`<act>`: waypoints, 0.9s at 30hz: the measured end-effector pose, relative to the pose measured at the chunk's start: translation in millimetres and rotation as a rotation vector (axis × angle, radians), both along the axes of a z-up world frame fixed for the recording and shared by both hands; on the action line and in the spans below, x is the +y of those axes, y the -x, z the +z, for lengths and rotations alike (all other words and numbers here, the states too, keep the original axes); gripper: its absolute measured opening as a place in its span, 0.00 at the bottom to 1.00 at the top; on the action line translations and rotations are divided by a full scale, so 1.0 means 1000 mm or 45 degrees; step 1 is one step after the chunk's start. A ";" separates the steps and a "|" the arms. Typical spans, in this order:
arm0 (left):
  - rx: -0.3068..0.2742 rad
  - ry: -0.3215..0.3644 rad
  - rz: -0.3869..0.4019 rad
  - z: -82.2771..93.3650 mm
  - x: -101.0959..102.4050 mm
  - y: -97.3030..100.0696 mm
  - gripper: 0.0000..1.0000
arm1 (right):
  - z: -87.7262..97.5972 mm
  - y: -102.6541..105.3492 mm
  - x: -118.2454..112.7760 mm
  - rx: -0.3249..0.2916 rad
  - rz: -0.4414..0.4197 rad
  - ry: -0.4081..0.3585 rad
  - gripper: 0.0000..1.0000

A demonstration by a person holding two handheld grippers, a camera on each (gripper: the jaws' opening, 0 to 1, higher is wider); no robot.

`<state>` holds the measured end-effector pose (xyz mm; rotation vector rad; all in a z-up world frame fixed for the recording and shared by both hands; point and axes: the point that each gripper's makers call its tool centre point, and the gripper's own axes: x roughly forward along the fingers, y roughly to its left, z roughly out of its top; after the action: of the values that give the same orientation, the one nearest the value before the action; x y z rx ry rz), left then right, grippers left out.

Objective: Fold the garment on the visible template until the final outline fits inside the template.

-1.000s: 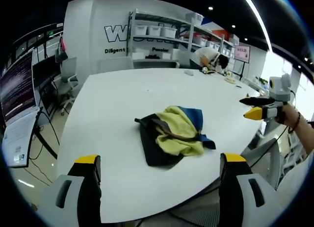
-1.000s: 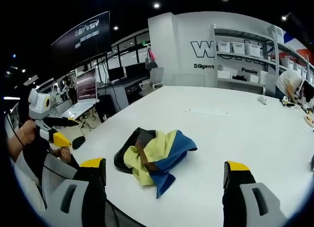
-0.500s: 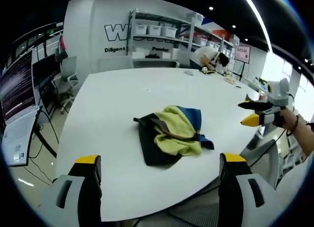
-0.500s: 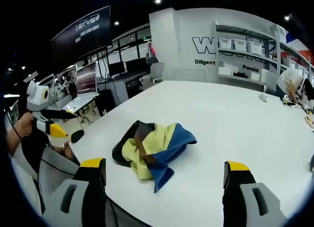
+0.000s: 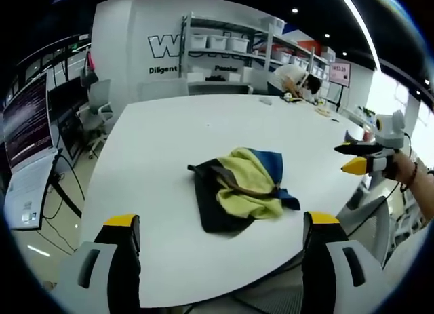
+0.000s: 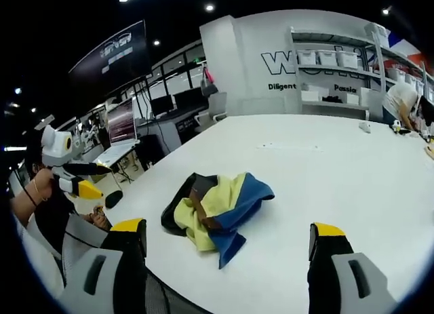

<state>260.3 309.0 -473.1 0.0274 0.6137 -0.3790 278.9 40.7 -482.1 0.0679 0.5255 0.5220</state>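
I am holding both hand-held grippers wide open and empty before the crumpled garment (image 5: 241, 188) on the table (image 5: 156, 144); it looks soft, limp, best pinched at an edge.

The left tool (image 5: 220, 232) has two black jaws with yellow tips, mounted on grey housings with dark slots. The right tool (image 6: 229, 241) is built the same way: black jaws, yellow caps, grey bodies. The person wears a dark beaded bracelet (image 5: 411, 176) at the wrist.
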 end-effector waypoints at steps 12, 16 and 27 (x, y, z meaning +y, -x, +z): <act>-0.017 0.008 0.005 0.001 -0.001 -0.008 0.94 | 0.003 -0.002 0.003 -0.014 0.018 -0.037 0.99; -0.014 0.021 0.006 0.001 -0.001 -0.011 0.94 | 0.004 -0.005 0.002 -0.026 0.017 -0.036 0.99; -0.023 0.053 0.014 -0.001 0.005 -0.020 0.92 | 0.021 -0.016 0.005 -0.138 0.010 -0.045 0.99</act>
<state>280.6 314.2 -473.8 -0.0124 0.5875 -0.3802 294.7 45.5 -461.4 0.0706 0.4107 0.5396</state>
